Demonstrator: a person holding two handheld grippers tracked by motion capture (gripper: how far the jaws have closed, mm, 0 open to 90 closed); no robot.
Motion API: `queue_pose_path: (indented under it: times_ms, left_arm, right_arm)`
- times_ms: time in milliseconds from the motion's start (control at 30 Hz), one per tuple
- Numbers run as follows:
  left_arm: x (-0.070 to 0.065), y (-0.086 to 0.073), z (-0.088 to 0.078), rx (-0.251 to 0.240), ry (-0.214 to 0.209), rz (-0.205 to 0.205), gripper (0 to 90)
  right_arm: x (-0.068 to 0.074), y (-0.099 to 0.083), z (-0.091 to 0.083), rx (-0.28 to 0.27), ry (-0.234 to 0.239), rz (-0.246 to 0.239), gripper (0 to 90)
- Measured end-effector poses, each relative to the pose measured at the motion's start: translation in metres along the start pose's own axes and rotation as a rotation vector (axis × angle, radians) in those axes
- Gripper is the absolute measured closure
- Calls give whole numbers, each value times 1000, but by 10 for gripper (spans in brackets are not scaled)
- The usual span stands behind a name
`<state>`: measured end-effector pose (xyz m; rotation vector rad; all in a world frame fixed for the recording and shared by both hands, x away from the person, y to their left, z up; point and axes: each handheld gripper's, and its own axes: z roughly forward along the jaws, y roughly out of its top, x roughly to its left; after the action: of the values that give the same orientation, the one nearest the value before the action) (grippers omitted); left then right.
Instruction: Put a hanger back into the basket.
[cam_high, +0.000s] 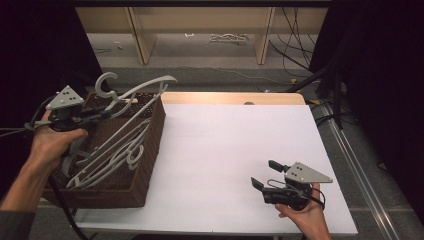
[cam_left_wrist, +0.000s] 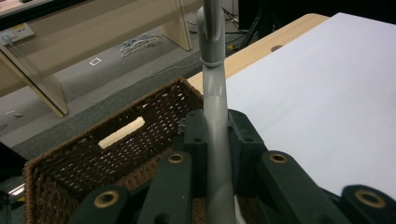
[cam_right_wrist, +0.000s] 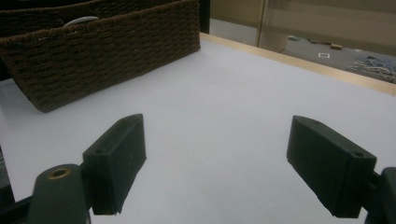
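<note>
Nearest me, my right claw (cam_high: 265, 176) hovers low over the white tabletop (cam_high: 225, 160), its jaws wide with nothing between them; no earlier look tells me more. To the left my left claw (cam_high: 102, 114) is clamped tight on 1 grey hanger (cam_high: 145, 90), lifted above the brown wicker basket (cam_high: 150, 150) at the tabletop's left edge; its long axis runs away from me and rightward, hook (cam_high: 105, 82) curling upward near the claw; more grey hangers (cam_high: 110, 160) lie in the basket. Beyond: grey floor (cam_high: 200, 62), wooden shelf legs (cam_high: 140, 35), cables (cam_high: 295, 45).
</note>
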<state>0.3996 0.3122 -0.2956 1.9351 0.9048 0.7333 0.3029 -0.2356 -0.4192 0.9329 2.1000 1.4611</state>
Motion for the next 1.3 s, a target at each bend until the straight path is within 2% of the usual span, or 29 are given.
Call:
queue_pose_path:
  times_ms: [33,100,133,167,200,267,333,500,600,733,767,800,867,933,1167,1267,1300]
  left_arm:
    - [1,-1,-1,6,7,0,795]
    - [4,-5,-1,6,15,-2,795]
    - [5,-6,-1,6,18,-1,795]
    - [6,-8,-1,10,22,7,795]
    - [7,-10,-1,13,25,10,795]
    - [10,-13,-2,18,41,17,795]
    - [12,-16,-4,32,62,8,795]
    - [21,-25,-10,27,81,0,795]
    - [27,-31,-14,29,84,-12,795]
    - [33,-39,-18,29,99,18,795]
    - [34,-41,-18,29,93,15,795]
    - [35,-43,-19,27,95,27,796]
    - [36,-46,-21,25,95,40,795]
    - [36,-50,-21,21,87,36,795]
    - [37,-59,-23,17,81,66,795]
    - [37,-63,-23,16,75,68,795]
    - [37,-64,-22,16,71,68,795]
  right_arm:
    - [1,-1,0,1,-2,2,207]
    - [1,-3,2,0,-9,-25,199]
    - [3,-4,1,22,4,-10,200]
    - [4,-5,3,5,8,-10,199]
    - [3,-5,3,10,-2,-25,198]
    - [4,-5,1,29,-2,-26,197]
    - [4,-6,4,3,7,-25,197]
    - [4,-7,4,8,7,-24,198]
    - [5,-7,2,34,10,-13,198]
    - [4,-8,3,30,6,-26,198]
    - [4,-8,2,58,9,-16,198]
    - [3,-8,2,48,3,-29,198]
    - [3,-8,3,38,11,-19,198]
    - [3,-8,3,46,10,-16,197]
    - [2,-9,3,56,9,-21,197]
    - [3,-10,4,54,21,-7,197]
    - [2,-10,5,51,17,-21,197]
